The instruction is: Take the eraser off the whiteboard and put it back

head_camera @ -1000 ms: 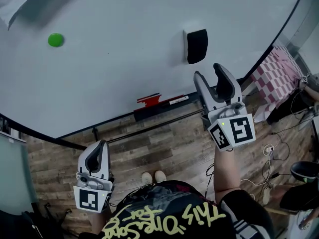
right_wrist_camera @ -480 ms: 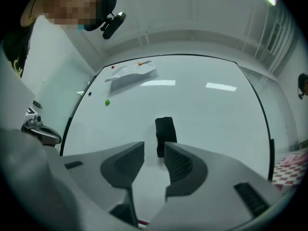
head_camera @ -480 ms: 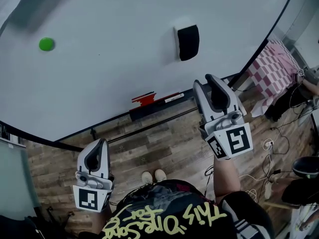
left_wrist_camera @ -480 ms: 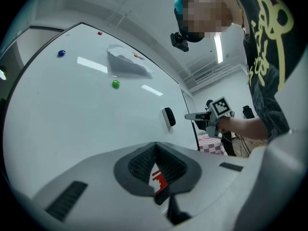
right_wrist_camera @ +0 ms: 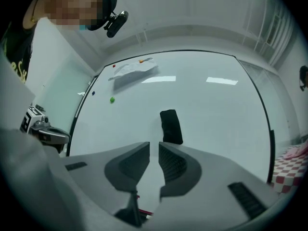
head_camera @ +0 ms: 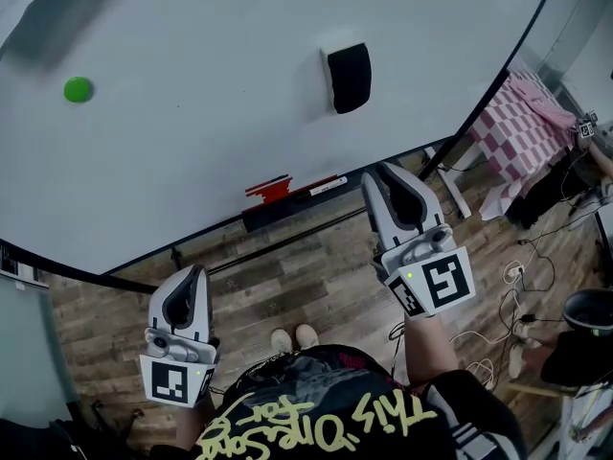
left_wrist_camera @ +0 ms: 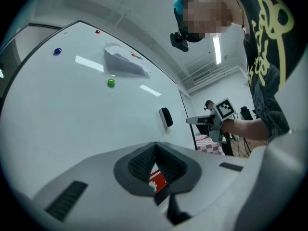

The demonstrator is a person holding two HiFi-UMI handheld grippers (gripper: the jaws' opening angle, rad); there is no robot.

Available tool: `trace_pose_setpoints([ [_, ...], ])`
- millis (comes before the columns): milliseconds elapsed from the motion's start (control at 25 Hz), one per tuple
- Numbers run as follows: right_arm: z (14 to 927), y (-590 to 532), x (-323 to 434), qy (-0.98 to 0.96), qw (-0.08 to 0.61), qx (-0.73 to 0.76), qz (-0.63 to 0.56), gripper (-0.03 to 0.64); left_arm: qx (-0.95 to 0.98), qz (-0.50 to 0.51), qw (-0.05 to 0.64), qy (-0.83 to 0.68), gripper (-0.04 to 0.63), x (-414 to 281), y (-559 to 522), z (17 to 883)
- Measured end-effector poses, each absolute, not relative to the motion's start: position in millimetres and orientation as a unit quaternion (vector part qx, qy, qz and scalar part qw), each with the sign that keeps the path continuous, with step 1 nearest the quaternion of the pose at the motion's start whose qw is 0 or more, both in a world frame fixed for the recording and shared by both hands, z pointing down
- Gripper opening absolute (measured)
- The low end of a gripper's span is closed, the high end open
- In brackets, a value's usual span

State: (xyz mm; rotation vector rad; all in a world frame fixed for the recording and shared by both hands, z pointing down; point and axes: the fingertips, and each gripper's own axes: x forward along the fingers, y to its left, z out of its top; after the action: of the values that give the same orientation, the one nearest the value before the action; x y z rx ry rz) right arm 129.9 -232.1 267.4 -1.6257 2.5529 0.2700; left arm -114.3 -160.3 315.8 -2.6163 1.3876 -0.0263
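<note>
Eraser (head_camera: 349,78) rests on whiteboard (head_camera: 192,142). Right gripper (head_camera: 380,172) below eraser: jaws just closing, narrow gap, empty. Left gripper (head_camera: 194,274): jaws together, empty. Eraser probably either untouched or already returned

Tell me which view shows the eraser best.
Head view: the eraser sits whole and unobstructed on the whiteboard, and nothing crowds it. The right gripper view also shows it, centred and nearly as clear. The left gripper view shows it only small, far off and from the side.
</note>
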Motion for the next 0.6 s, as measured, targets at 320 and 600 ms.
trace_pose_setpoints([
  [320,280,-221,127,0.847,0.051,-0.525,0.07,0.031,-0.884,-0.012,0.092,0.459,0.006,-106,-158,316],
  [600,284,-215,126,0.854,0.046,-0.515,0.064,0.021,-0.886,-0.01,0.091,0.454,0.006,-98,-160,314],
])
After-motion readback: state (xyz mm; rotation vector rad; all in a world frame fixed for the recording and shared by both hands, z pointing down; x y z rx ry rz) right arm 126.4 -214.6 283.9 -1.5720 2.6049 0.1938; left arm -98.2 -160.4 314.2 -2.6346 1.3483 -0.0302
